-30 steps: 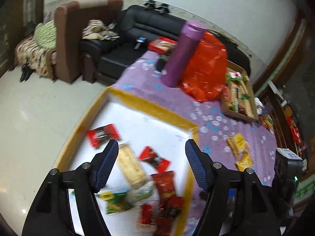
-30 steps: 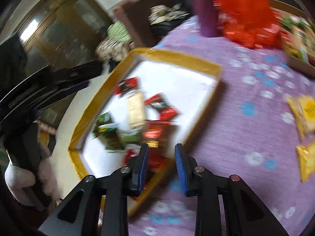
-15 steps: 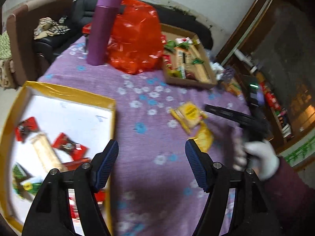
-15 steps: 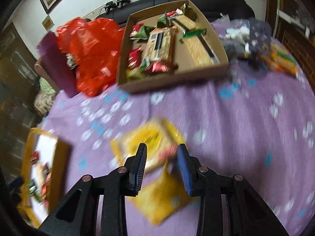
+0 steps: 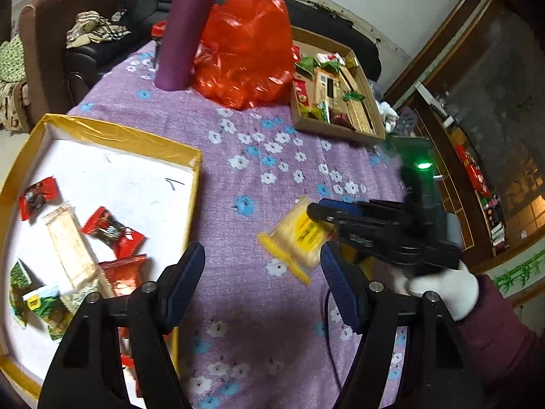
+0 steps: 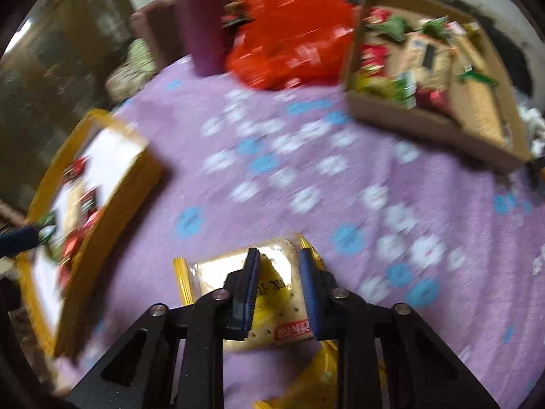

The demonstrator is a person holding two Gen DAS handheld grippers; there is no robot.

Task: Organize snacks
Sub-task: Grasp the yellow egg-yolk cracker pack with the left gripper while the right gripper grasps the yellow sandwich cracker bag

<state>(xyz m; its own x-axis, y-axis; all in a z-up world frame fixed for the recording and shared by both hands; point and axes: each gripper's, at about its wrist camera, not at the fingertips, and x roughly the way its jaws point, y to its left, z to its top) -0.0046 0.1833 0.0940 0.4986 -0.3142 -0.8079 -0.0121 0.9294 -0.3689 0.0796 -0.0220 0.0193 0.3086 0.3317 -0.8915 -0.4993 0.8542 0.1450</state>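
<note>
A yellow cracker packet (image 5: 296,235) hangs tilted just above the purple flowered cloth, and my right gripper (image 5: 316,209) is closing its jaws on one end. In the right wrist view the packet (image 6: 272,293) sits pinched between the two blue pads of the right gripper (image 6: 279,255). A second yellow packet (image 6: 320,375) lies beneath it. My left gripper (image 5: 262,255) stands open over the cloth with nothing between its fingers, right of the yellow-rimmed tray (image 5: 112,133). The tray holds several red, green and beige snacks.
At the far right stands a cardboard box (image 5: 335,129) with several snacks in it. Behind are a purple bottle (image 5: 184,30) and a red plastic bag (image 5: 245,44). A white-gloved hand (image 5: 442,289) holds the right gripper. Sofas stand beyond the table.
My right gripper left the tray's edge, crossed to the yellow packets and closed on one. The left gripper's view swung from the tray to the cloth on its right; its jaws stayed wide.
</note>
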